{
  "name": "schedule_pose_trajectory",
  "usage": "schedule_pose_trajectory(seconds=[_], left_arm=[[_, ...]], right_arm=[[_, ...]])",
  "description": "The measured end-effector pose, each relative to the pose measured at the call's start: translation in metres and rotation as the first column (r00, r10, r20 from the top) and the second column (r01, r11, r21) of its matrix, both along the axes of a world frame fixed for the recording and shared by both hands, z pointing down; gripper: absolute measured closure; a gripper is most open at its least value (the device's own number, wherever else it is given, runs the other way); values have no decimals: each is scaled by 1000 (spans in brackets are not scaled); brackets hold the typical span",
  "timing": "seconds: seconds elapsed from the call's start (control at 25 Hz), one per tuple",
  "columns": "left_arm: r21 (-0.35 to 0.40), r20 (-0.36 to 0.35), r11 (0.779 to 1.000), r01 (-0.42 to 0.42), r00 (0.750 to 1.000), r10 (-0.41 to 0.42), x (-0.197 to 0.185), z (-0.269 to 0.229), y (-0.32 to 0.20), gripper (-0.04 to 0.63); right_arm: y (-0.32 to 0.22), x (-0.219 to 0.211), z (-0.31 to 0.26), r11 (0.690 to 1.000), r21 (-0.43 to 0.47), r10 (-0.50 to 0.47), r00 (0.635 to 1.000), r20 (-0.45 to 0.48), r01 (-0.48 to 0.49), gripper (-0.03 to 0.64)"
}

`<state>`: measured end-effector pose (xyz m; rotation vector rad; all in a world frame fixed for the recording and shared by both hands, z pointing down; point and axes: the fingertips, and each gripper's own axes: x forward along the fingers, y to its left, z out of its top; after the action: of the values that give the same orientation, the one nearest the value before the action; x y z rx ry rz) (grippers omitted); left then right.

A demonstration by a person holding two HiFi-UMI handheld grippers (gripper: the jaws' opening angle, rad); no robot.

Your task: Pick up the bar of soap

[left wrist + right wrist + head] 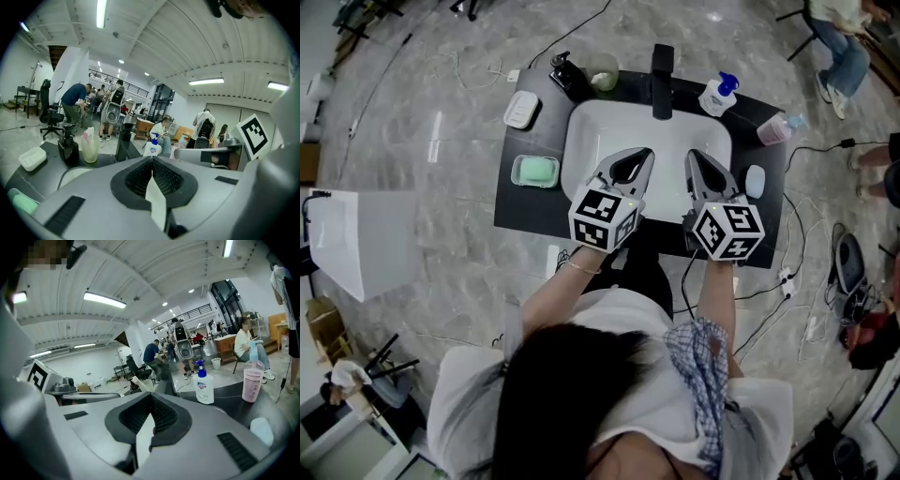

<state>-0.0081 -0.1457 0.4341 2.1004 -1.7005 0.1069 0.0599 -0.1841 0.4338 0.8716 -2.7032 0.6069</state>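
A green bar of soap (534, 171) lies in a clear dish on the dark counter, left of the white sink (581, 131); it also shows at the low left edge of the left gripper view (21, 202). A pale oval bar (755, 181) lies on the counter right of the sink, and shows in the right gripper view (261, 430). My left gripper (639, 153) (151, 159) hangs over the basin, shut with nothing in it. My right gripper (696, 155) (151, 397) hangs beside it over the basin, also shut and empty. Neither touches a soap bar.
A black faucet (662, 82) stands behind the basin. A white lidded box (521, 110), a black dispenser (570, 77) and a cup (602, 73) sit at the back left. A hand-wash bottle (717, 94) and a pink bottle (774, 128) stand at the back right. Cables run across the floor.
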Motion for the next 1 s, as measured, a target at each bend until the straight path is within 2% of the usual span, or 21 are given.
schedule_pose_trajectory(seconds=[0.2, 0.44, 0.64, 1.0], left_arm=[[23, -16, 999, 24, 1000, -23, -41, -7, 14, 583], [32, -30, 999, 10, 1000, -9, -67, -6, 28, 583], [47, -51, 999, 3, 999, -1, -78, -5, 33, 584], [48, -79, 997, 52, 996, -48, -97, -1, 35, 583]], right_arm=[[26, -54, -4, 998, 48, -26, 998, -51, 29, 601], [57, -105, -7, 992, 88, -81, 991, -105, 90, 601], [65, -121, -10, 990, 103, -87, 988, -128, 101, 601], [71, -138, -6, 985, 109, -116, 980, -163, 135, 601]])
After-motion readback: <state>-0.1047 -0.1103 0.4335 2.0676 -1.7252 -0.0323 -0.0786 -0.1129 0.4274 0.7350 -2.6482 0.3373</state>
